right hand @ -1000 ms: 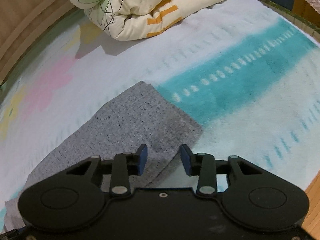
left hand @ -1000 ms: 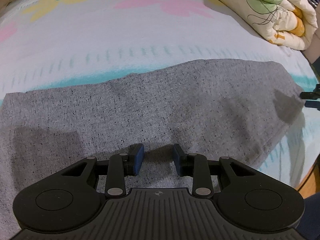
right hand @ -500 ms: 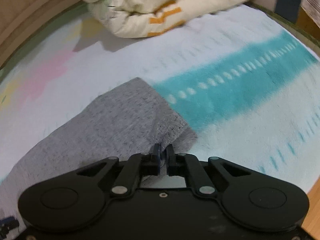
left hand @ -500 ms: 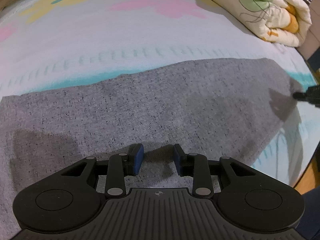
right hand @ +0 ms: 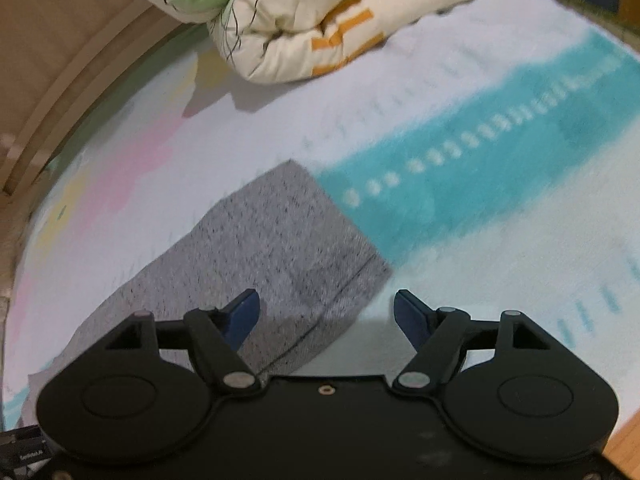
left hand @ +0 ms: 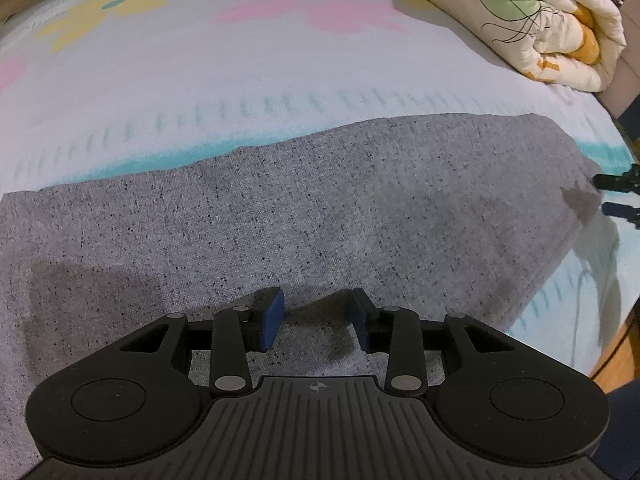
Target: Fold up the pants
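Our right gripper (right hand: 326,312) has just been opening and now stands wide; the hemmed corner of the grey pants (right hand: 280,248) lies under the gap between its blue pads (right hand: 242,320), with no pad pressing on the cloth, so we hold nothing there; our left gripper (left hand: 314,320) has just been opening a little and stands partly open, angled down over the pants (left hand: 300,216), with a small ridge of grey fabric rising between its pads (left hand: 272,320); we cannot tell whether they touch it, and they do not pinch it; beyond the claws the pants lie flat in a long grey band across the bedsheet (left hand: 200,80), which is pale with a teal stripe, pink patches and yellow flowers; our right gripper's tips (left hand: 618,196) show at the far right end of the band in the left view; a folded cream quilt (right hand: 300,12) with green and orange print sits at the back of the bed, well apart from the pants.
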